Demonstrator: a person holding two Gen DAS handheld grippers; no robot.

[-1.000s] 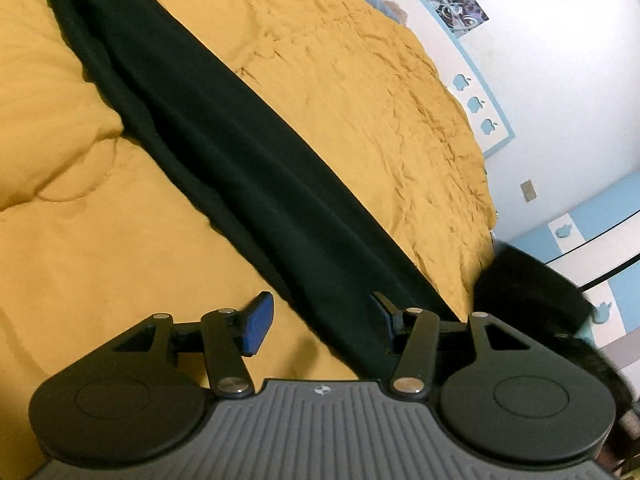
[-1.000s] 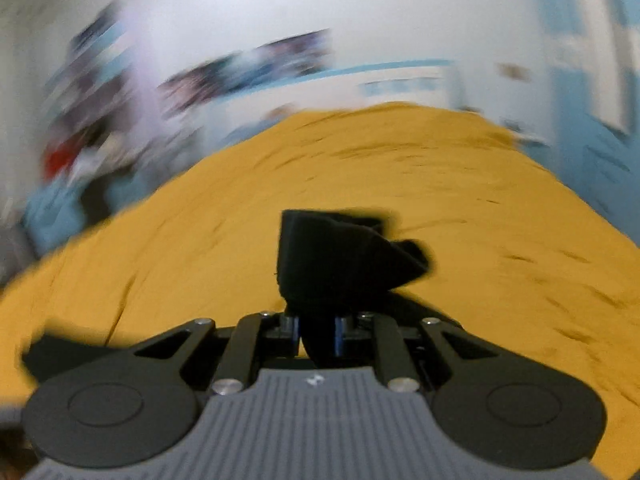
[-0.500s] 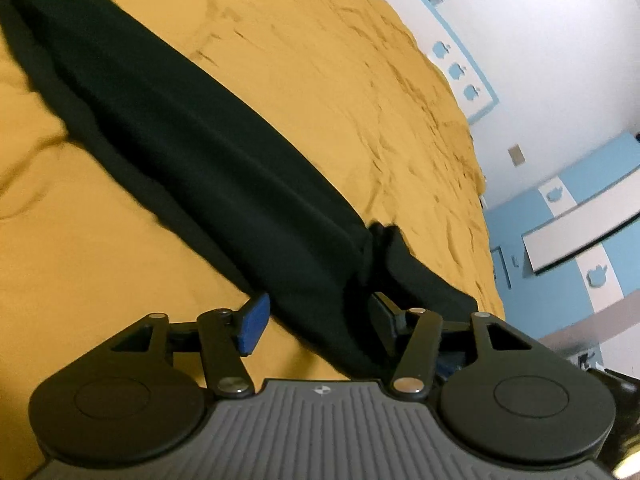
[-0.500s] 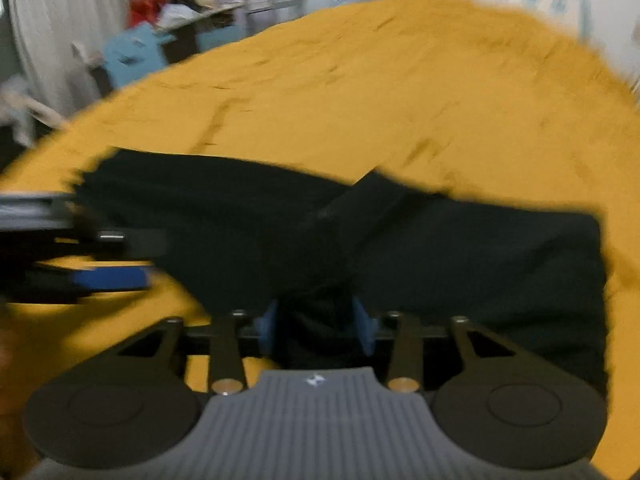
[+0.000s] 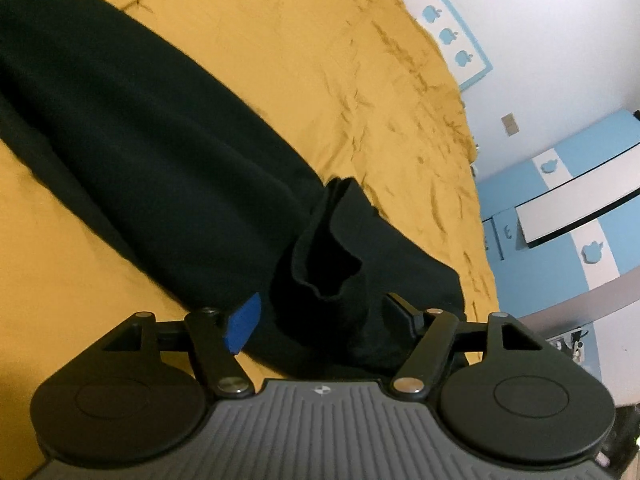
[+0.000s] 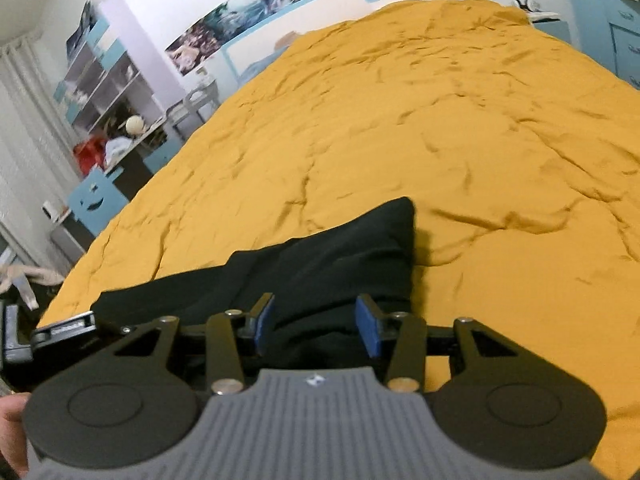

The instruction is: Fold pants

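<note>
Black pants (image 5: 152, 136) lie in a long diagonal band on the yellow bedspread (image 5: 320, 60). Their near end is bunched into a loose fold (image 5: 340, 248) just ahead of my left gripper (image 5: 324, 318). That gripper's jaws are opening, and the cloth lies between the fingers without being pressed. In the right wrist view the folded pants (image 6: 340, 256) lie flat on the bedspread (image 6: 440, 120). My right gripper (image 6: 316, 326) hovers over them, open, its blue pads (image 6: 368, 328) apart with cloth beneath and between them.
The bedspread is wrinkled and stretches far beyond the pants. Left of the bed stand shelves (image 6: 100, 92) and a blue desk (image 6: 96, 196). A white wall and a blue cabinet (image 5: 568, 208) lie past the bed's right edge. A hand (image 6: 10, 412) shows at the lower left.
The right gripper went from shut on a bunch of the pants to open, and that cloth now rests on the bed. The left gripper's fingers spread wider and moved up to the bunched end.
</note>
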